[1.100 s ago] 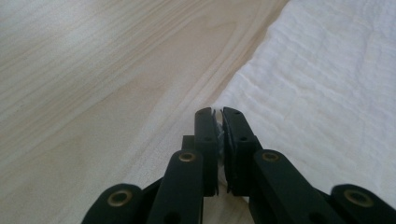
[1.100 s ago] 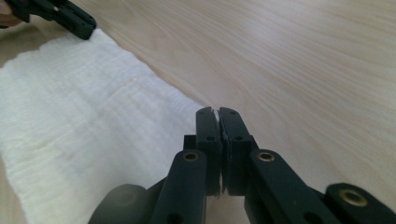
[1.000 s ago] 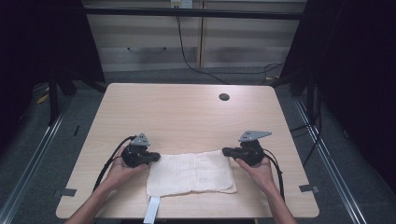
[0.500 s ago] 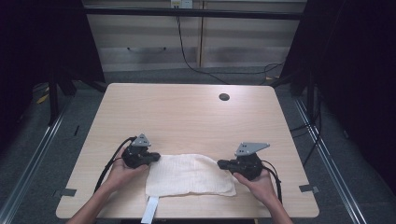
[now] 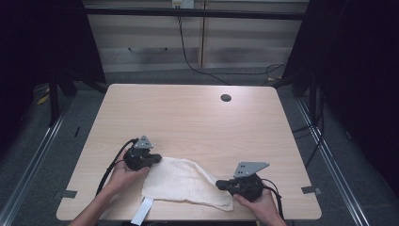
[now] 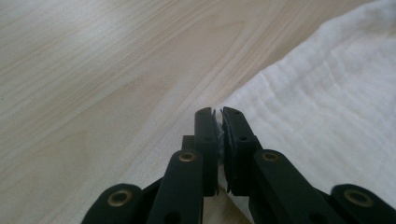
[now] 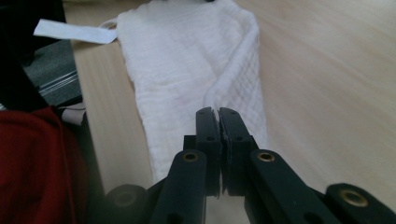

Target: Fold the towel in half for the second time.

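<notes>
cloth: white towel [image 5: 181,181] flat on tabletop [image 5: 197,117], near the front edge; its right end skewed toward that edge; white tag [image 5: 142,211] hangs over the front edge
left claw [image 5: 155,160]: jaws clamped on the cloth's left corner; cloth pinched between pads in left gripper view [image 6: 218,128]
right claw [image 5: 220,183]: jaws closed on a raised fold at the cloth's right end [image 7: 218,112]; close to the front edge
room: far half of tabletop bare wood; only a grommet hole [image 5: 226,98] near the back edge; wide margin left and right
</notes>
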Demonstrator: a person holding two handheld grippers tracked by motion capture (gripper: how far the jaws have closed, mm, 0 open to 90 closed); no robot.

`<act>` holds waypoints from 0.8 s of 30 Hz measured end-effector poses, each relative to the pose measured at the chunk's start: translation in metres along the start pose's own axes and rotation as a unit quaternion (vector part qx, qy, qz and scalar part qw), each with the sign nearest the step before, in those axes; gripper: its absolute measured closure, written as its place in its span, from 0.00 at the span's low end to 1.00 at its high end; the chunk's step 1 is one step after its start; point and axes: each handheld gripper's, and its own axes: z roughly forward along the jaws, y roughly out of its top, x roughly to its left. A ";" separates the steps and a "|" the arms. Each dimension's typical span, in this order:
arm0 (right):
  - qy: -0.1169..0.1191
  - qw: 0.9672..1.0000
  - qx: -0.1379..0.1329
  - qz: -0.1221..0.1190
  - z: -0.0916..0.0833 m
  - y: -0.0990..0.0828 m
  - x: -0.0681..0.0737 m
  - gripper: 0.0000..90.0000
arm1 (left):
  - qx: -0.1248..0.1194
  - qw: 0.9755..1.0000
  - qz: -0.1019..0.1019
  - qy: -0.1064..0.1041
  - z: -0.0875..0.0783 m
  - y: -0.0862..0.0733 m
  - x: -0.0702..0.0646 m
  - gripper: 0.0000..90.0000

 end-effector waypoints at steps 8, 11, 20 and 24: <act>0.056 0.998 0.031 0.010 0.009 -0.016 0.015 0.97 | 0.000 1.000 -0.001 0.006 0.001 0.001 -0.002 0.95; 0.074 0.996 0.048 0.015 0.015 -0.018 0.016 0.97 | 0.002 1.000 0.001 0.008 0.001 0.001 -0.001 0.95; 0.057 0.995 0.079 0.010 0.025 -0.017 0.012 0.98 | -0.015 0.999 -0.031 -0.014 0.001 -0.003 0.011 0.90; 0.043 0.996 0.078 0.006 0.026 -0.015 0.004 0.98 | -0.029 0.999 -0.043 -0.010 -0.005 -0.007 0.021 0.74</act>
